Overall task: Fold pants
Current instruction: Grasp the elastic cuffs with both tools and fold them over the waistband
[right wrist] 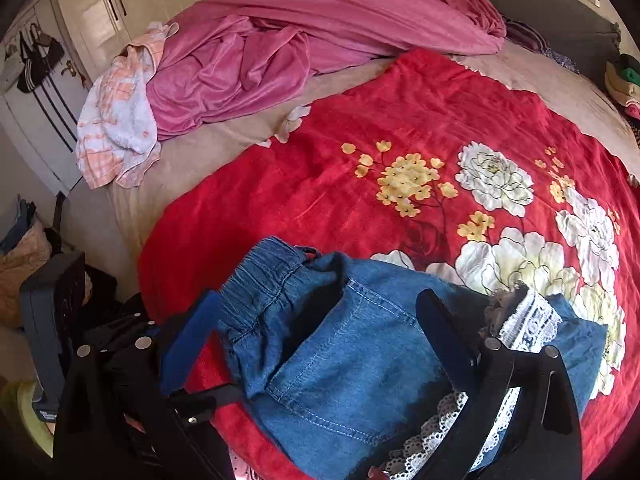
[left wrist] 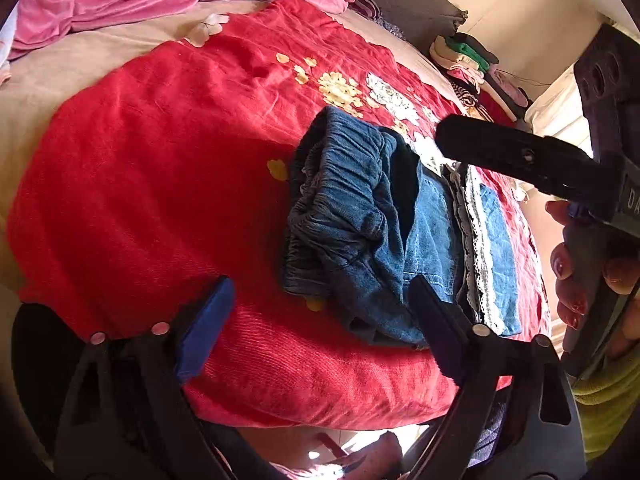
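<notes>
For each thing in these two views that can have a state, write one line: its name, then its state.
denim pants: folded, lying on the blanket
red blanket: spread flat
pink sheet: crumpled
left gripper: open, holding nothing
right gripper: open over the pants

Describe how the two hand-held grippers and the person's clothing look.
Each hand-held gripper, left and right, is black plastic with two long fingers, one faced with a blue pad, and silver round fasteners at the finger bases. The hand has red-painted nails; the sleeve is yellow-green.
</notes>
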{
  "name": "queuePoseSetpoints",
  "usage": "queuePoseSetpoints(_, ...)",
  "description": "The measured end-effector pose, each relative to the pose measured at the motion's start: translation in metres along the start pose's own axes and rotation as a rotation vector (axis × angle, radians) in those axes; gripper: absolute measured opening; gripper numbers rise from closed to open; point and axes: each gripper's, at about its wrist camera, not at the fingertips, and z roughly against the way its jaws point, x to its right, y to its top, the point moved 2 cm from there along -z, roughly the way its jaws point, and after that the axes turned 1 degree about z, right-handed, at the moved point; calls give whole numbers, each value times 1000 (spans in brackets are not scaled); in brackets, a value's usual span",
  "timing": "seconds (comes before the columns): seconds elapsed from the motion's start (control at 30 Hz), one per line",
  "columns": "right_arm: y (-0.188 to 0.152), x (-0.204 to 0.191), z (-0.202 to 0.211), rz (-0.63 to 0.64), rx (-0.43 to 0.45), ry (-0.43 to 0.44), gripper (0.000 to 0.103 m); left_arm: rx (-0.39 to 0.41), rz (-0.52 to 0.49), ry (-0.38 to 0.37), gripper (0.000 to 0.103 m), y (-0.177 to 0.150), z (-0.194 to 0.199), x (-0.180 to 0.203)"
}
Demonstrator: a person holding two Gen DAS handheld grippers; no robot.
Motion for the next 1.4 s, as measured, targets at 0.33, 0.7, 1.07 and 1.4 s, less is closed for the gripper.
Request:
queuePoseSetpoints(0.33, 15, -9, -63, 40, -105, 34, 97, -25, 21, -26, 49, -7, -14, -2)
queuePoseSetpoints(0.7, -6, 5, -48, -8, -43, 154, 40, -27, 19, -32, 50, -7, -14, 1)
queuePoseSetpoints(1.07, -26, 59, 35, -127, 142, 286, 38, -57, -20, -176, 51, 4, -10, 49)
queuePoseSetpoints(1.4, -52, 115, 91, -188, 260, 267, 38, -72, -164, -206, 51, 3, -21, 135)
